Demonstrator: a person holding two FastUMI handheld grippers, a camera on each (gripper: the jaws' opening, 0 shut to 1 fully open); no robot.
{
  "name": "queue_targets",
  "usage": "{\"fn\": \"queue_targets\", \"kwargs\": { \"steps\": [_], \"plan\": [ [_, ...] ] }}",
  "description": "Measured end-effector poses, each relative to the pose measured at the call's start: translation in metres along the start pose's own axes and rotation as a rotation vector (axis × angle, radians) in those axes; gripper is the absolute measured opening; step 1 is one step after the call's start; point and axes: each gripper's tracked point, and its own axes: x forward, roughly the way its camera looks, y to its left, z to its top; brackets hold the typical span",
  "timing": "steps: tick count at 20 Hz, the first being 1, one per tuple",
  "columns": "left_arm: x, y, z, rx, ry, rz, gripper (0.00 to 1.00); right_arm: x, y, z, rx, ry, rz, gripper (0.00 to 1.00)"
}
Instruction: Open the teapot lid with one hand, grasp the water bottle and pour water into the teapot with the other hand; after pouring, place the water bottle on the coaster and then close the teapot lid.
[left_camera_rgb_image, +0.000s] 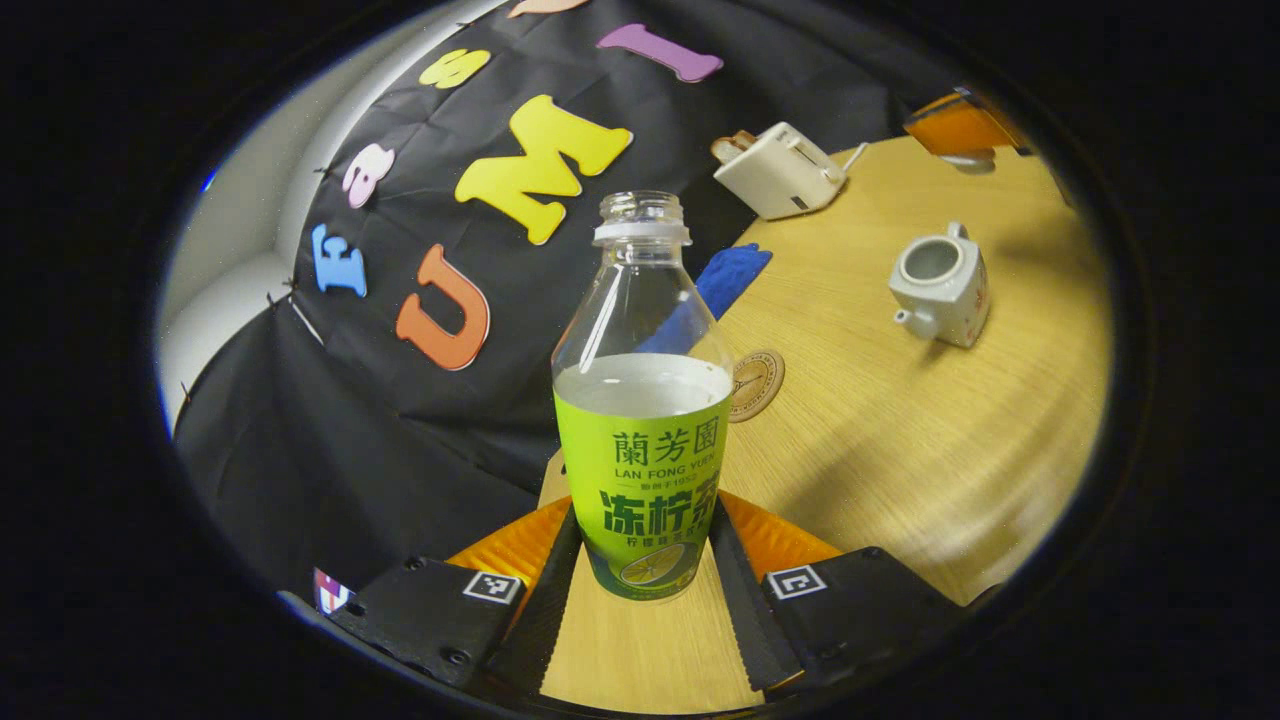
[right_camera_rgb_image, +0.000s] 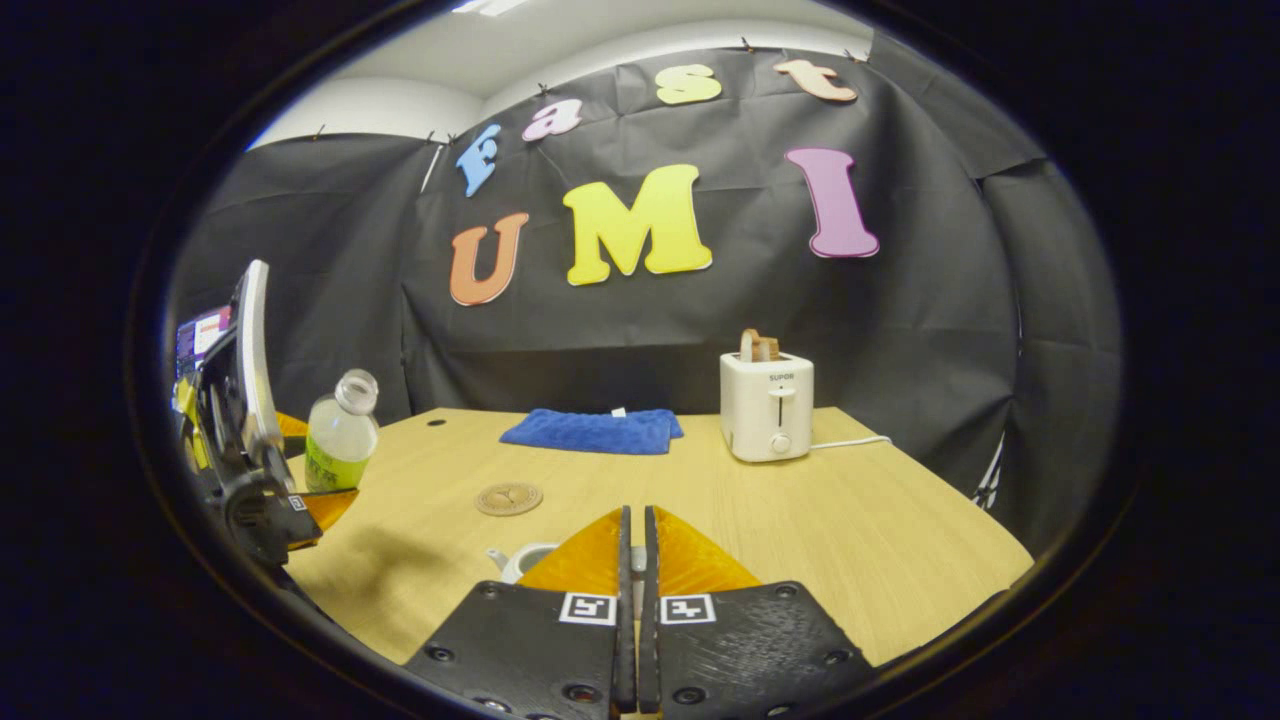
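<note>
left hand-held gripper (left_camera_rgb_image: 640, 560) clamps water bottle (left_camera_rgb_image: 642, 420); right hand-held gripper (right_camera_rgb_image: 633, 545) closed, perhaps on lid.

Your left hand-held gripper (left_camera_rgb_image: 645, 590) is gripping w/ both fingers pressing on the bottle's lower sides, holding it upright above the tabletop. Your right hand-held gripper (right_camera_rgb_image: 633, 560) is sitting w/ fingers nearly together, just a thin slit between them; whether they're pinching anything, can't tell.
</note>
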Motion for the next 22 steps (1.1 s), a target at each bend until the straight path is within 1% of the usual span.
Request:
{"fn": "queue_targets", "kwargs": {
  "steps": [3,5,8,13,18,22],
  "plan": [
    [0.004,0.01,0.004,0.147,-0.001,0.053,0.74,-0.002,0.0,-0.004,-0.002,0.009,0.007,0.01],
    [0.002,0.012,0.011,0.239,-0.01,0.067,0.74,-0.003,-0.003,-0.005,-0.001,0.009,0.007,0.01],
    [0.011,0.008,0.023,0.356,-0.009,0.05,0.74,-0.005,-0.009,-0.004,-0.007,0.005,0.001,0.01],
    [0.012,0.003,0.026,0.561,0.007,0.034,0.73,-0.009,-0.018,-0.004,-0.009,0.002,-0.009,0.01],
    [0.013,-0.004,0.038,0.675,0.009,0.019,0.74,-0.014,-0.025,-0.005,-0.002,-0.001,-0.018,0.01],
    [0.016,-0.011,0.059,0.734,-0.023,0.018,0.74,-0.019,-0.031,-0.007,-0.002,-0.004,-0.029,0.01]
  ]
}}
